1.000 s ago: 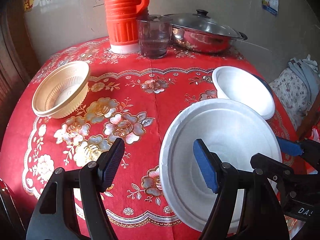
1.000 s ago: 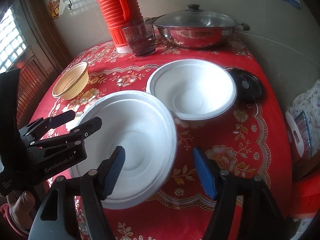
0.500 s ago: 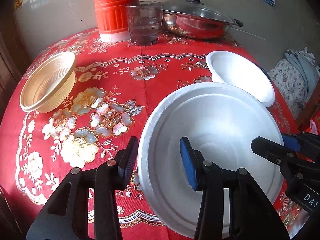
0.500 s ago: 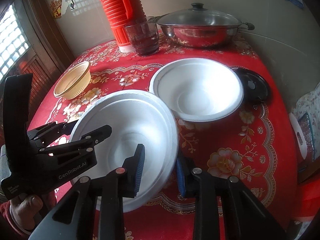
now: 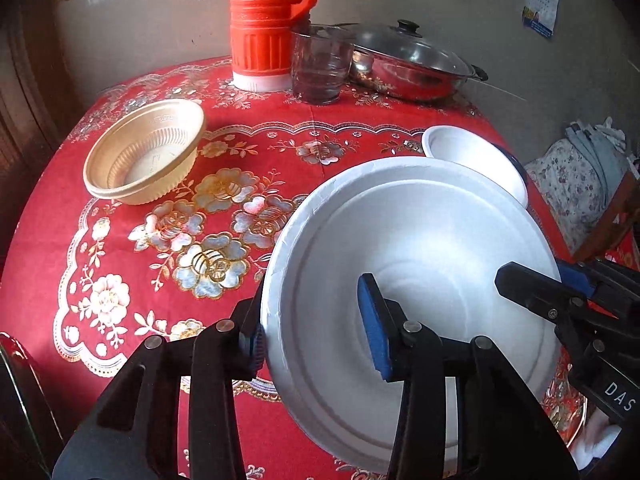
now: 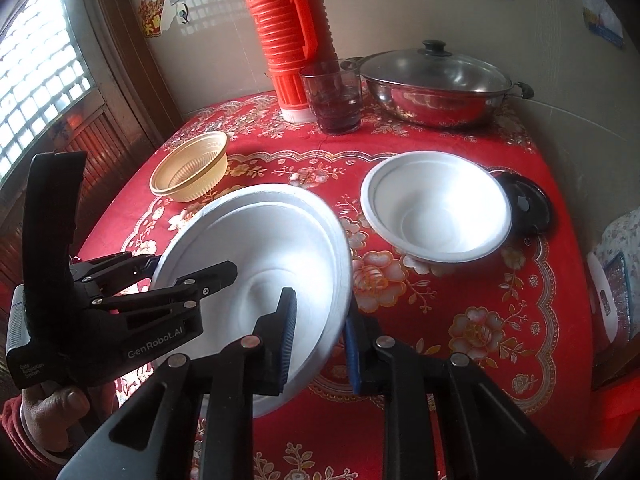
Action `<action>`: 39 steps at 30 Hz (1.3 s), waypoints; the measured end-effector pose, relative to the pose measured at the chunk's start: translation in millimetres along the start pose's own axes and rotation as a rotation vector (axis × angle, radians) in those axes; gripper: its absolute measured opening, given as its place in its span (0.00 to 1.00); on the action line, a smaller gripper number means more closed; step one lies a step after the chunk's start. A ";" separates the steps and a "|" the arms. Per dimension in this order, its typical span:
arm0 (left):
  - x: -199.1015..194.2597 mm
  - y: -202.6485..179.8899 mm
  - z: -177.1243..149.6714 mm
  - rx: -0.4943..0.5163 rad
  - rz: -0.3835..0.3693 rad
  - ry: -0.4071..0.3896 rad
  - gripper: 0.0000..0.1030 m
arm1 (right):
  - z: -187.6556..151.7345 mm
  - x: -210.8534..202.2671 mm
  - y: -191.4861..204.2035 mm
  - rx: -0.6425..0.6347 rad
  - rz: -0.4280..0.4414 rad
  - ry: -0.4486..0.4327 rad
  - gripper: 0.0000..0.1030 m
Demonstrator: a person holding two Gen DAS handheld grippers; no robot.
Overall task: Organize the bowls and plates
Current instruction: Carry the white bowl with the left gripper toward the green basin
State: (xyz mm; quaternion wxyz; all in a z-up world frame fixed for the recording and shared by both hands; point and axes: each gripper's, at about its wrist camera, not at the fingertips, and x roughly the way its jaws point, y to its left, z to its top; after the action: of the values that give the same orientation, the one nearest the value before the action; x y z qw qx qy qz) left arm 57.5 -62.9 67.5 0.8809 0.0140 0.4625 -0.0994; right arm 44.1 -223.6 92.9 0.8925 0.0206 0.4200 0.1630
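Observation:
A large white plate [image 5: 420, 240] [image 6: 260, 248] hangs tilted just above the red flowered tablecloth [image 5: 200, 208]. My left gripper [image 5: 312, 320] [image 6: 188, 268] is shut on its left rim, one pad under the edge and one inside the dish. On the opposite rim my right gripper [image 6: 320, 332] [image 5: 536, 276] is shut, blue pads pressing both faces. A white bowl [image 6: 436, 208] [image 5: 472, 156] stands beyond the plate to the right. Far left sits a beige ribbed bowl [image 5: 144, 152] [image 6: 192, 166].
At the table's back stand an orange thermos [image 5: 264, 20], a dark glass [image 5: 320, 64] and a lidded steel pot [image 5: 408, 64]. A black lid [image 6: 524, 204] lies by the white bowl. A person's hand [image 6: 52, 404] grips the left tool.
Both grippers went from open around the plate's rim to shut on it. The plate has come up off the cloth and tilted.

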 end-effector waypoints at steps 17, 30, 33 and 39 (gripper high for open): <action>-119.6 123.8 -54.0 -0.163 0.138 -0.123 0.40 | 9.7 -6.6 136.0 -0.233 0.189 -0.048 0.22; -162.2 213.7 -105.9 -0.305 0.279 -0.148 0.40 | 7.6 17.1 246.3 -0.389 0.318 -0.008 0.24; -162.9 228.7 -117.3 -0.333 0.303 -0.141 0.40 | 4.6 25.1 268.7 -0.426 0.326 0.006 0.24; -154.9 249.5 -141.3 -0.375 0.320 -0.101 0.40 | -5.3 42.1 296.1 -0.470 0.344 0.051 0.24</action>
State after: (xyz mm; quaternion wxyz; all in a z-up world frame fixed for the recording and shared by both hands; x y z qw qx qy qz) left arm -95.8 223.1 96.6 0.8946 -0.0815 0.4203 0.1283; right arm -15.9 69.0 109.6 0.8211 -0.1200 0.3833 0.4055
